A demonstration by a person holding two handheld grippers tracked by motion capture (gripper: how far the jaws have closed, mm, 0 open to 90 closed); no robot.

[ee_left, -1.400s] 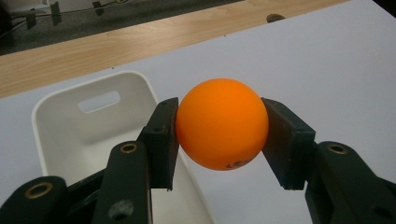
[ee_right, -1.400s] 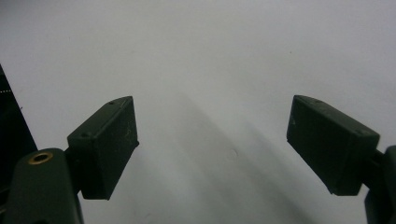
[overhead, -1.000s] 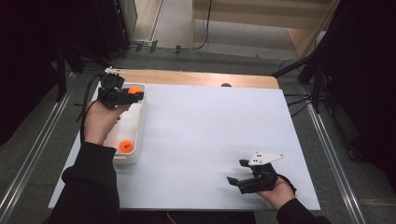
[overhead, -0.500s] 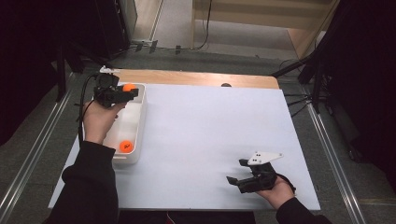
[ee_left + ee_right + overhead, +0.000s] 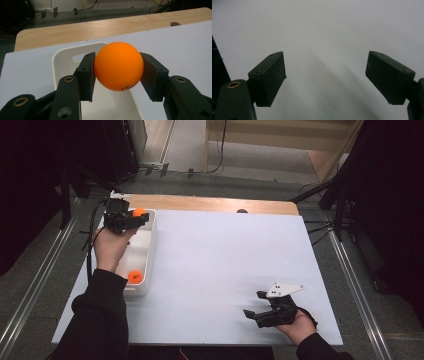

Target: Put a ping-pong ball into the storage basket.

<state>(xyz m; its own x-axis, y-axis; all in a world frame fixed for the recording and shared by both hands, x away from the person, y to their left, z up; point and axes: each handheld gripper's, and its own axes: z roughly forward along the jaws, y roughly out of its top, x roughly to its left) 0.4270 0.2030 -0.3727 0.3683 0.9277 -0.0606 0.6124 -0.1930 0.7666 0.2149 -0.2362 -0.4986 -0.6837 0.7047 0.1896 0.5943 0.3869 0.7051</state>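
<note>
1. High view: the left gripper point(image 5: 131, 218) hovers over the far end of a white plastic bin point(image 5: 151, 251) at the left edge of the white table point(image 5: 225, 270).
2. Left gripper view: both pads clamp an orange ball point(image 5: 119, 66) above the bin's far end.
3. A second orange ball point(image 5: 134, 276) lies inside the bin's near end.
4. Right gripper point(image 5: 325, 77) rests near the table's front right, jaws spread wide, holding nothing.

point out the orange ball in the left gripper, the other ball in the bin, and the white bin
held ball point(image 5: 117, 65), left gripper view, middle of its front
other ball point(image 5: 133, 276), high view, its top
white bin point(image 5: 151, 237), high view, right rim
</note>
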